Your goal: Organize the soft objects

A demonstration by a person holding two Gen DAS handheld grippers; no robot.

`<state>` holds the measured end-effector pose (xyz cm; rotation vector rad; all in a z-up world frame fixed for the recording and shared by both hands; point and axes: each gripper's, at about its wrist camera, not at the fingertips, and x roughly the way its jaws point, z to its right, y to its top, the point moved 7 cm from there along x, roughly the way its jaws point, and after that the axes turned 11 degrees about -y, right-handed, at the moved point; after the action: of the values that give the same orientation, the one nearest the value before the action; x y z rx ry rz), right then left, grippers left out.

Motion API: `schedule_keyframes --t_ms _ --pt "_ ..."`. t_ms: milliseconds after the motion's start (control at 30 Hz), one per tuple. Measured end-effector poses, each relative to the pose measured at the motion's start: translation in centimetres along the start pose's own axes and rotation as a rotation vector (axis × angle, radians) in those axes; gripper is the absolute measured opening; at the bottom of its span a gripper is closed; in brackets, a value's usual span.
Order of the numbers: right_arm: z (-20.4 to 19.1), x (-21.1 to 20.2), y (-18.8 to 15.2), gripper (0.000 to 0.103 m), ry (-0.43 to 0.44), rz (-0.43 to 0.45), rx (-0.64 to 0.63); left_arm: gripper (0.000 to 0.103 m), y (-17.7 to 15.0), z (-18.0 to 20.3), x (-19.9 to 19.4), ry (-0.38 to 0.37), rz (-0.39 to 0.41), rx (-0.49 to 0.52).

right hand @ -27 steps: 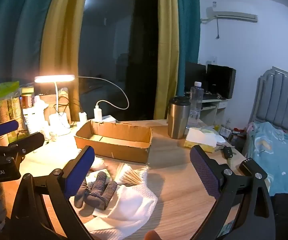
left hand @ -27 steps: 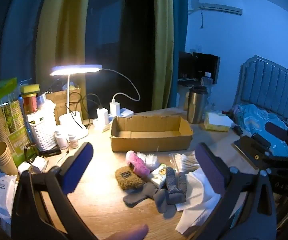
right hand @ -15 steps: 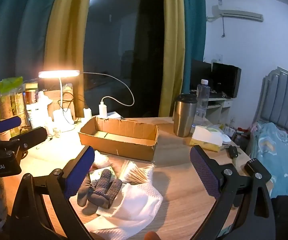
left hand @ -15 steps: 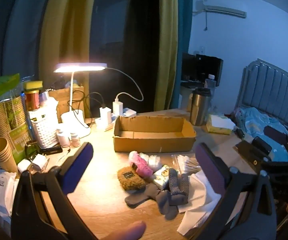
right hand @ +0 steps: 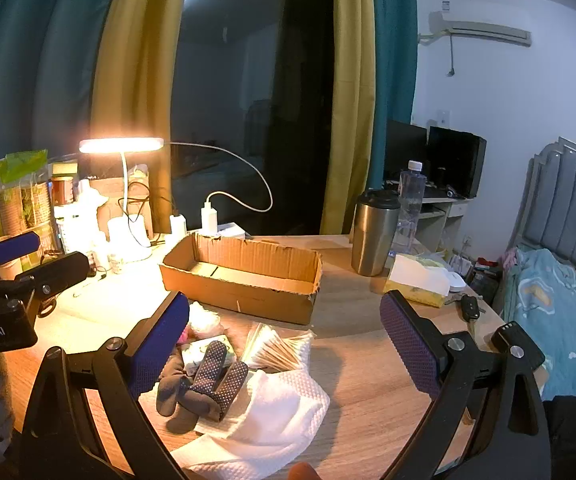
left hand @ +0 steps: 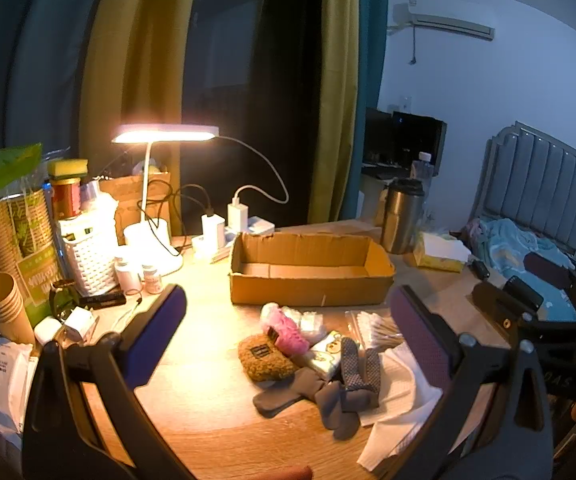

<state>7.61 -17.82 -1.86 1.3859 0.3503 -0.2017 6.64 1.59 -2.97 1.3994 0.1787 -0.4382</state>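
A heap of soft things lies on the wooden desk in front of an empty cardboard box [left hand: 308, 276] [right hand: 243, 276]: grey socks [left hand: 328, 388] [right hand: 203, 384], a brown fuzzy pouch [left hand: 265, 358], a pink fluffy item [left hand: 283, 326], a white towel [right hand: 271, 416] [left hand: 396, 408] and a bag of cotton swabs [right hand: 279, 346] [left hand: 376, 326]. My left gripper [left hand: 288, 316] is open and empty, above the heap. My right gripper [right hand: 283, 328] is open and empty, above the towel and swabs. Each gripper shows in the other's view.
A lit desk lamp [left hand: 163, 136], chargers, a white basket [left hand: 87, 256], paper cups [left hand: 1, 304] and bottles crowd the desk's left. A steel tumbler [right hand: 374, 232], tissue box [right hand: 418, 280] and car key [right hand: 470, 308] sit right. A bed [right hand: 560, 312] is beyond.
Both views have shifted slightly: the box and heap sit a little further right and lower in frame. Both grippers stay open and empty.
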Motion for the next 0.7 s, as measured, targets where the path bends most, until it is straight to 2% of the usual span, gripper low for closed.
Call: schedule_keyframes --t_ms 700 --pt "-0.29 0.54 -0.48 0.098 -0.003 -0.012 -0.008 0.103 0.06 -0.98 -0.66 0.005 0.033 -0.020"
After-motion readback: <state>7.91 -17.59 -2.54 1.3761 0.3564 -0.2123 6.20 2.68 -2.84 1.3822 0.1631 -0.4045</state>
